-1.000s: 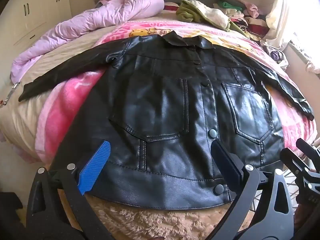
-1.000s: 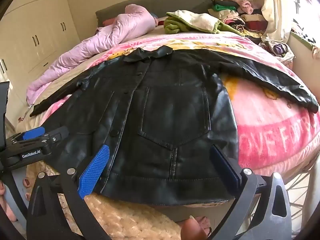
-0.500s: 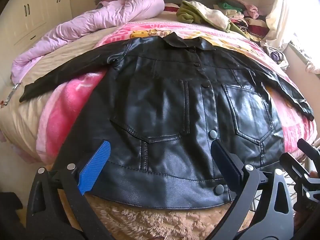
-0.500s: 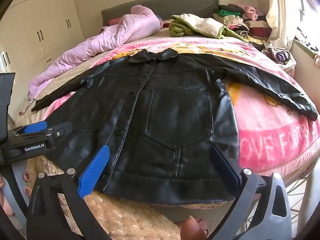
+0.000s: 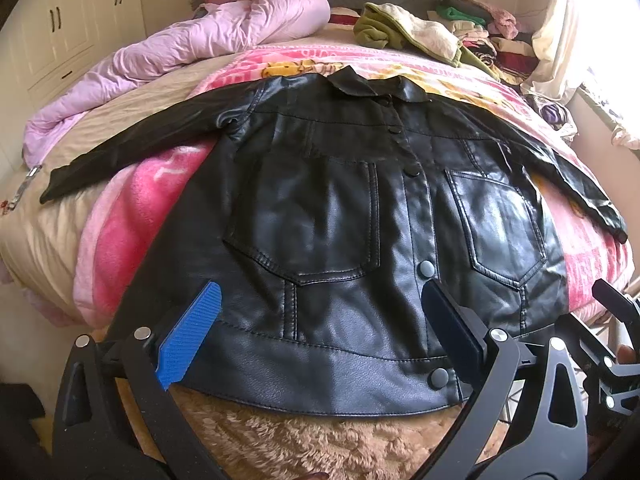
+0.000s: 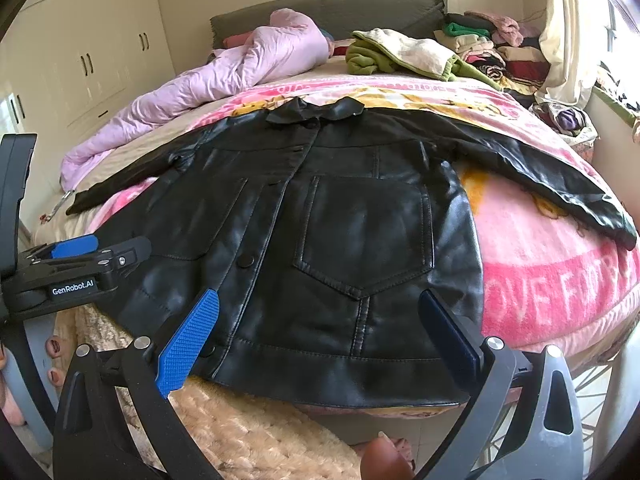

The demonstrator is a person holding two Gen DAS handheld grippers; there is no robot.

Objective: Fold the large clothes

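My left gripper (image 5: 320,332) is released, fingers spread wide, nothing btwn them. Blue pad (image 5: 188,336) on one side, dark pad (image 5: 450,334) on the other, both hanging just above the hem of the black leather jacket (image 5: 340,208); I can't tell if either pad touches it. Right gripper (image 6: 318,334) same story: spread wide, empty, blue pad (image 6: 188,342) over the button placket near the hem, dark pad (image 6: 448,338) by the jacket's side seam. In the right wrist view I see the left gripper off to the side w/ its GenRobot.AI label (image 6: 73,286), over the jacket's far corner.

Jacket lies front-up, buttoned, flat on the bed, hem toward me at the bed edge, collar (image 5: 376,84) away from me. Both sleeves are spread out to the sides; the one on the right side (image 6: 560,184) slants down over the pink blanket (image 6: 560,280) w/ big letters. Two chest pockets face up, snaps (image 5: 427,268) run down the middle.

Beyond it: a lilac duvet (image 5: 208,40) bunched at the far left, a green and cream garment (image 5: 404,32) behind the collar, a pile of clothes (image 6: 496,48) at the far right by the curtain (image 5: 560,40). Cream wardrobe (image 6: 80,52) on the left wall. Fuzzy beige throw (image 5: 320,444) right under the hem. Bare toes (image 6: 54,360) show low left in the right wrist view.
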